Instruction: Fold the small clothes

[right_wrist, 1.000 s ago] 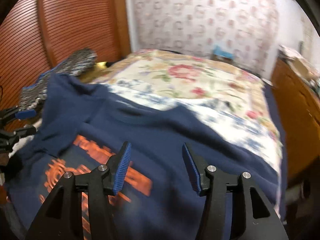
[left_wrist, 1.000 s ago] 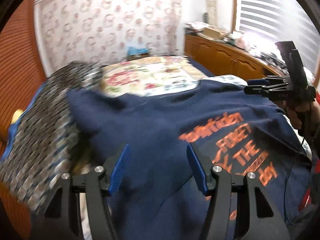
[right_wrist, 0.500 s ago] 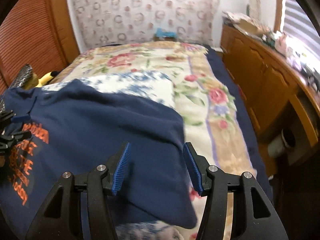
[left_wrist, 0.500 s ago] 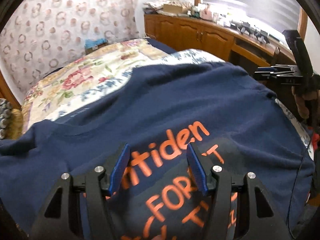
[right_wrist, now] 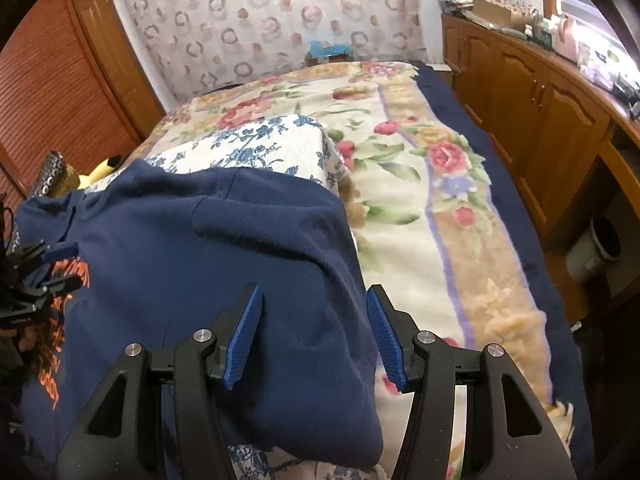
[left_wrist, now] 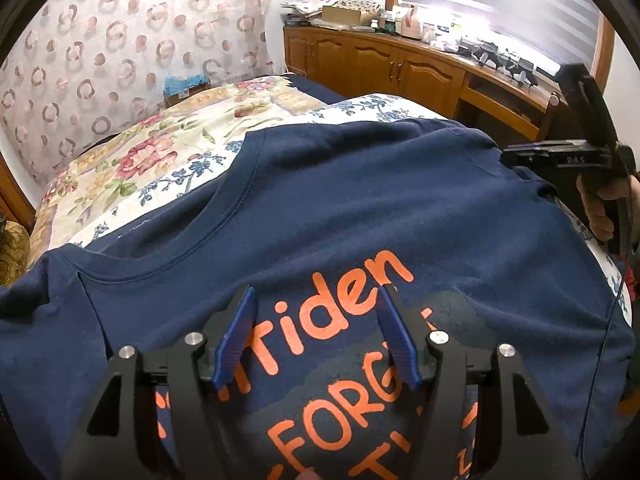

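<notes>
On bed (right_wrist: 460,216), near end: navy tee (left_wrist: 360,208), print side up, orange lettering, collar toward headboard. Lies over blue-floral cloth (right_wrist: 256,140) on top of rose blanket.

Step in hand (judged): pre-fold; tee spread flat, no fold made yet.

L gripper (left_wrist: 316,332): fingers wide, empty, above chest print, w/ contact not clear.
R gripper (right_wrist: 314,328): fingers wide, empty, over tee's right side nr sleeve edge; same gripper seen in left view at tee's far right edge.

Next move (judged): each gripper drops to an edge, pinches one layer only, carries side/sleeve in toward centre; keep blanket out of pinch.

Containers: white bin (right_wrist: 596,250) on floor by cabinets, contents hidden. Cardboard box (left_wrist: 346,14) on cabinet top, contents not legible.
</notes>
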Available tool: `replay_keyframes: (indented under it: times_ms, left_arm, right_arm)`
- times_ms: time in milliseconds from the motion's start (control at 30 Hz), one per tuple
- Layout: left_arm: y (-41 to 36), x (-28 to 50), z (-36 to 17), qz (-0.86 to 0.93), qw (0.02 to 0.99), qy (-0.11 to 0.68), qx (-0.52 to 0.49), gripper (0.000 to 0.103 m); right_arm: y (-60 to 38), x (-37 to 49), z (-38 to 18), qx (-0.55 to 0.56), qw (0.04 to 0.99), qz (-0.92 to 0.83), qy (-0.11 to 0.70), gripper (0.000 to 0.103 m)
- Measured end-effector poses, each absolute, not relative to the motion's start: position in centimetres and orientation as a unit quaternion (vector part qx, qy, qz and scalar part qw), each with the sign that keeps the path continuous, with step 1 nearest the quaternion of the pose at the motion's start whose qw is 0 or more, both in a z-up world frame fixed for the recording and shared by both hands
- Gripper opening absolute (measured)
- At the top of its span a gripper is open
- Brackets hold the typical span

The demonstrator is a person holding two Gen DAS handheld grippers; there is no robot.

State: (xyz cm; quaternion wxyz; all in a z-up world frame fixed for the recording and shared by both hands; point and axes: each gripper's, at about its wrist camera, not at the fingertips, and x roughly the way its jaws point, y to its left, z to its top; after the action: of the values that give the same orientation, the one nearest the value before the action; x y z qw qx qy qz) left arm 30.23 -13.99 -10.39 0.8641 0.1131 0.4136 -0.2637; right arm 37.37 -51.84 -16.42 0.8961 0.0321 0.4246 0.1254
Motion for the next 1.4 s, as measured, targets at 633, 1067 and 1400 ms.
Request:
replay_keyframes:
  times_ms: [633, 1067, 1400]
  left_arm:
    - [-14.5, 30.3, -10.5, -0.266, 0.862, 0.415, 0.119, 0.074]
    - [-14.5, 30.4, -10.6, -0.274, 0.859, 0.417, 0.118, 0.078]
    - [-14.8, 30.4, -10.6, -0.271, 0.859, 0.417, 0.119, 0.080]
  right_arm:
    - [-51.2, 38.8, -15.5, 0.016, 0.898, 0.153, 0.411, 0.004]
    - [-47.9, 36.2, -9.3, -0.036, 0.928, 0.168, 0.331, 0.002]
    - [-41.7, 34.7, -6.9, -0.039, 0.909, 0.258, 0.326, 0.002]
